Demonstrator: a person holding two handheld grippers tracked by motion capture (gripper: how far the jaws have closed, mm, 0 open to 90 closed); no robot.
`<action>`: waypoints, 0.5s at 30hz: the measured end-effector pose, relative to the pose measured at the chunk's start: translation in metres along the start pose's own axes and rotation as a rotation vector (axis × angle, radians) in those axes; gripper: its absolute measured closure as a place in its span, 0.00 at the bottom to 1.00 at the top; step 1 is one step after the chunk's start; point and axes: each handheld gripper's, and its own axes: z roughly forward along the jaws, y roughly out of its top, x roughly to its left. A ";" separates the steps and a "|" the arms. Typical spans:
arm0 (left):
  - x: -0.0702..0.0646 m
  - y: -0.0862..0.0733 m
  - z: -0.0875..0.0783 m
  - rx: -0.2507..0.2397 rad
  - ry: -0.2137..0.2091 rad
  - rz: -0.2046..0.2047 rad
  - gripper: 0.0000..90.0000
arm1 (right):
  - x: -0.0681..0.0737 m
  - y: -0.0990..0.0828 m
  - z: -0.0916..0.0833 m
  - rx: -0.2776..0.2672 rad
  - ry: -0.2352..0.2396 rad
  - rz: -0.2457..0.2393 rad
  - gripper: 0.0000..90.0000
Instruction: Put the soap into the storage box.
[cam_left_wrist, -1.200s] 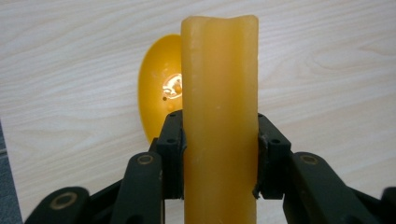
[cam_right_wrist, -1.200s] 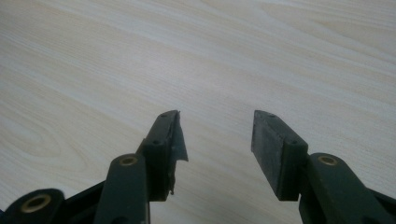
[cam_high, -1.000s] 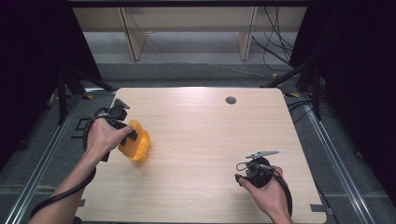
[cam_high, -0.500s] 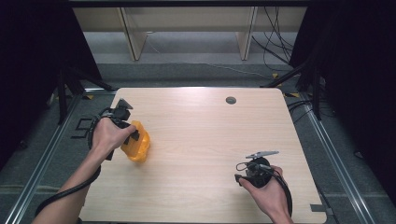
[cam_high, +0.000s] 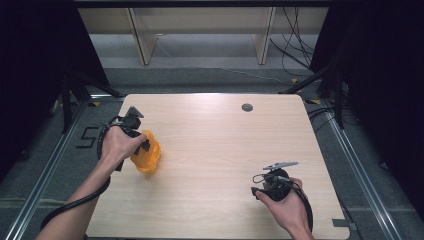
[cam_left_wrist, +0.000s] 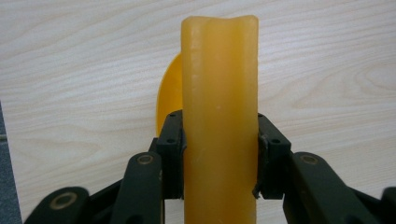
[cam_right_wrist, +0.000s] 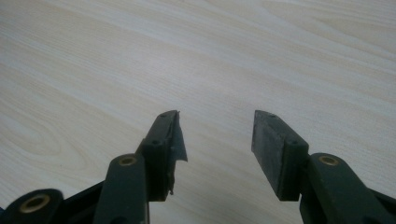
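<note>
An orange plastic object (cam_high: 149, 156) is at the left side of the wooden table (cam_high: 225, 135), and my left gripper (cam_high: 142, 146) is shut on it. In the left gripper view both black pads press the sides of the object's thick yellow-orange bar (cam_left_wrist: 219, 93), with my left gripper (cam_left_wrist: 219, 140) pointing down at the tabletop. A curved orange rim shows behind the bar at its left. My right gripper (cam_high: 261, 183) rests in the person's right hand near the table's front right. In its own view my right gripper (cam_right_wrist: 217, 135) stands open over bare wood, with nothing between the fingers.
A small round dark grommet (cam_high: 247, 107) sits in the tabletop near its far edge. Cables trail from both grippers over the table's near edge. Dark floor, metal rails and shelf legs (cam_high: 142, 45) surround the table.
The left forearm has shifted slightly while the left gripper keeps its hold on the orange object in nearly the same place. The right hand has not moved.
</note>
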 end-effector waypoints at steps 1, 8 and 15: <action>0.000 0.000 0.000 0.000 0.000 0.000 0.68 | 0.000 0.000 0.000 0.000 0.000 0.000 0.58; -0.002 0.000 0.006 0.004 0.005 -0.004 0.68 | -0.001 0.000 0.001 0.001 -0.004 -0.014 0.57; -0.003 0.000 0.009 0.007 0.015 -0.016 0.68 | -0.002 0.000 0.001 0.002 0.004 -0.014 0.57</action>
